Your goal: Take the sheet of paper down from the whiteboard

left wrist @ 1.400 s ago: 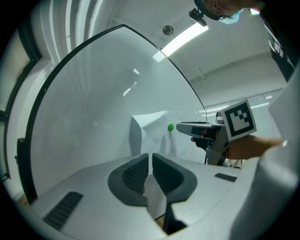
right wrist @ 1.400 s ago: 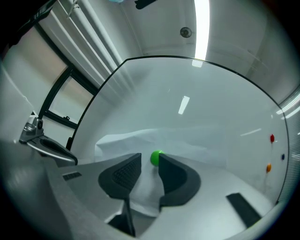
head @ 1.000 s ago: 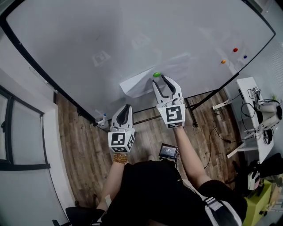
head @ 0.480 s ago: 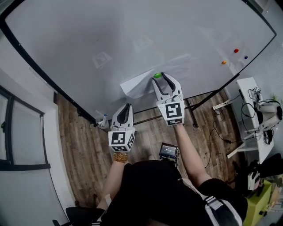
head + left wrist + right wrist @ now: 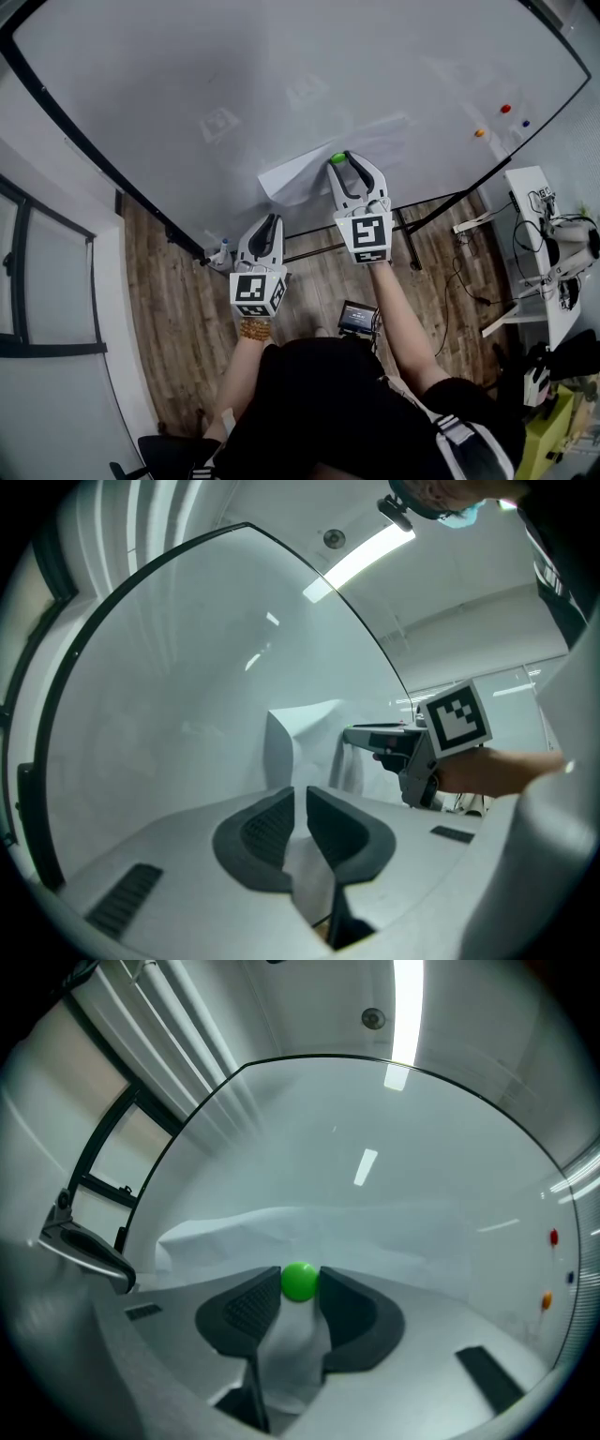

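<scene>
- Clamps the right tongs (image 5: 341,159), jaws just closed in, on the green magnet (image 5: 337,157) at frame centre; judged to be the unpinning step.
- Holds the left tongs (image 5: 270,219) nearly together and empty, lower left of it.
- Shows the sheet of paper (image 5: 300,178) pinned to the whiteboard (image 5: 187,94), left corner curling off.
- Calls next for a straight pull off the board, then catching the sheet.
- Leaves bare board all round, frame edge just below.

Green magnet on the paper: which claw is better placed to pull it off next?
Right. The right claw has just been closing around the green magnet, with pads at both sides. The left claw hangs lower, short of the paper, empty.
</scene>
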Tool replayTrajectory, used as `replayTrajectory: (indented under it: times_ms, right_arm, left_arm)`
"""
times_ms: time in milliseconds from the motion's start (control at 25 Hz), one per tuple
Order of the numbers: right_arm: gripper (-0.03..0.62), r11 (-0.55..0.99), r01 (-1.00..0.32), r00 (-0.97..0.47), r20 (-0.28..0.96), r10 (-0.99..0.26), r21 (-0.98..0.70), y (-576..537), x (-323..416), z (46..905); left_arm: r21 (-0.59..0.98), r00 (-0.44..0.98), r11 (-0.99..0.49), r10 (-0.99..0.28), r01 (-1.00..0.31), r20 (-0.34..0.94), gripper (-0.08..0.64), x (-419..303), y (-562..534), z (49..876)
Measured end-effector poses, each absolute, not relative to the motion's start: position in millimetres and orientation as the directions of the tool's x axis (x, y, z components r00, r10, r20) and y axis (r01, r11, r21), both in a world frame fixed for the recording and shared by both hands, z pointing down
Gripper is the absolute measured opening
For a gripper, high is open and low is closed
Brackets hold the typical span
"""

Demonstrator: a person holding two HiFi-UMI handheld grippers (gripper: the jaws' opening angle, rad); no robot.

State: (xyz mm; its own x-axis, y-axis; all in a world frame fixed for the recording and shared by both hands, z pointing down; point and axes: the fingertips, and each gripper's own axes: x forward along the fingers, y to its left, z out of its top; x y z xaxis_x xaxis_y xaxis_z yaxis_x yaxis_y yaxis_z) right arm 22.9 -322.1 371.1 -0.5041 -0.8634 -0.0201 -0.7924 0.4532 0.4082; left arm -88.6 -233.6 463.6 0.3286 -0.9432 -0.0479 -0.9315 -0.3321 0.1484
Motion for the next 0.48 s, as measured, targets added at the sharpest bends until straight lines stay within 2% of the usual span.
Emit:
replayTrajectory:
  times_ms: [480]
  right_arm:
    - [0.127, 0.458, -0.791, -0.505, -0.011, -0.863, 0.405, -323.8, 22.0, 372.3]
  left_arm:
    - [0.134, 0.364, -0.367, -0.930, -0.920, -0.047, 0.089, -83.7, -248.4, 463.7]
